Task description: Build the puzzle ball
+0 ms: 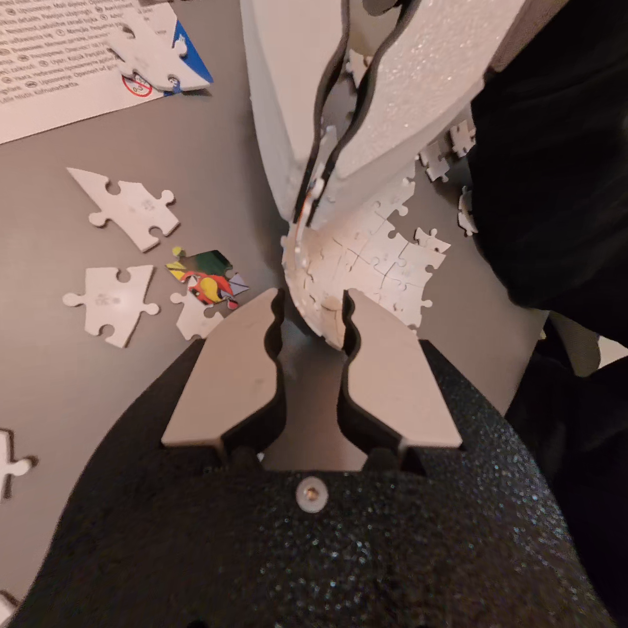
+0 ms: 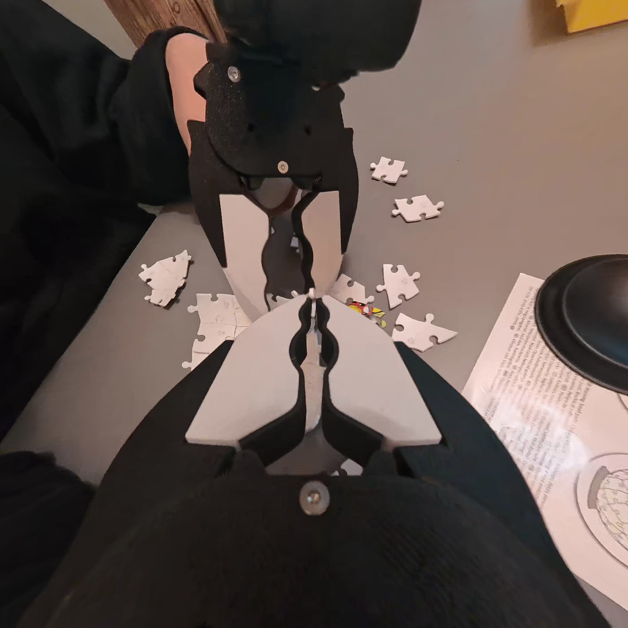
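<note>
Right gripper [image 2: 313, 299] points forward and down over the counter [image 2: 475, 136], fingers [image 2: 272, 339] pinched on the thin edge of a curved assembly of white puzzle pieces [image 1: 370, 258], held up edge-on. Left gripper [image 1: 312, 295] faces it from the opposite side, fingers [image 1: 244, 339] partly apart; the assembly's lower edge sits between them, against the right-side pad, with a gap to the other. Assembly is domed, matte white, with knobbed borders. Loose flat white pieces [image 1: 132, 207] lie scattered on the smooth grey counter, one printed colour piece [image 1: 207, 278] among them. Printed paper sheet [image 2: 530, 424] lies to the side under a glossy black round base [image 2: 591, 323]. Black sleeve [image 2: 68, 136] reaches in behind the left gripper.
</note>
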